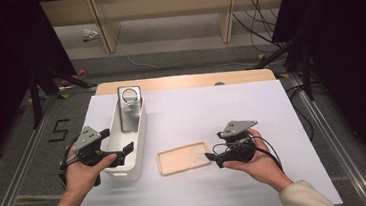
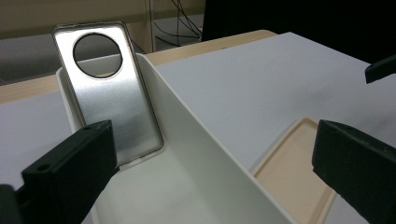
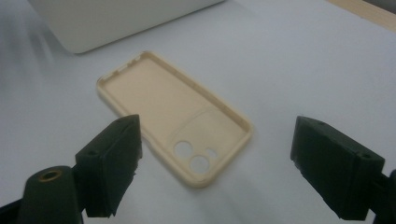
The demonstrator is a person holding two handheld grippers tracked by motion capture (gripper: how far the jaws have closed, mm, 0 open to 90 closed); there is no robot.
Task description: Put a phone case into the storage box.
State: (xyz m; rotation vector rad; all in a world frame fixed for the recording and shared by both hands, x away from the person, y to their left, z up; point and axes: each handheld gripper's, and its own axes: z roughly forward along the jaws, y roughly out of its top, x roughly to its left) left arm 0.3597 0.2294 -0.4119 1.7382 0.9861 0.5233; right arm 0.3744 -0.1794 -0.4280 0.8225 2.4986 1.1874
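The left gripper (image 1: 116,143), held in the person's left hand (image 1: 84,172) at near left, has its black fingers (image 2: 70,172) spread apart. The right gripper (image 1: 214,155), in the right hand (image 1: 256,164) at near right, points left, fingers (image 3: 109,163) wide apart.

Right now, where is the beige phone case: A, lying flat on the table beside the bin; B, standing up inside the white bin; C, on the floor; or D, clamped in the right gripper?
A: the beige phone case lies open side up on the table, right of the white bin, with the right gripper open above it.

Beige phone case (image 3: 175,119); silver metallic phone case (image 2: 109,91) in white bin (image 1: 139,137); white table cover (image 1: 231,109); black grippers, left (image 1: 119,146), right (image 1: 215,156).
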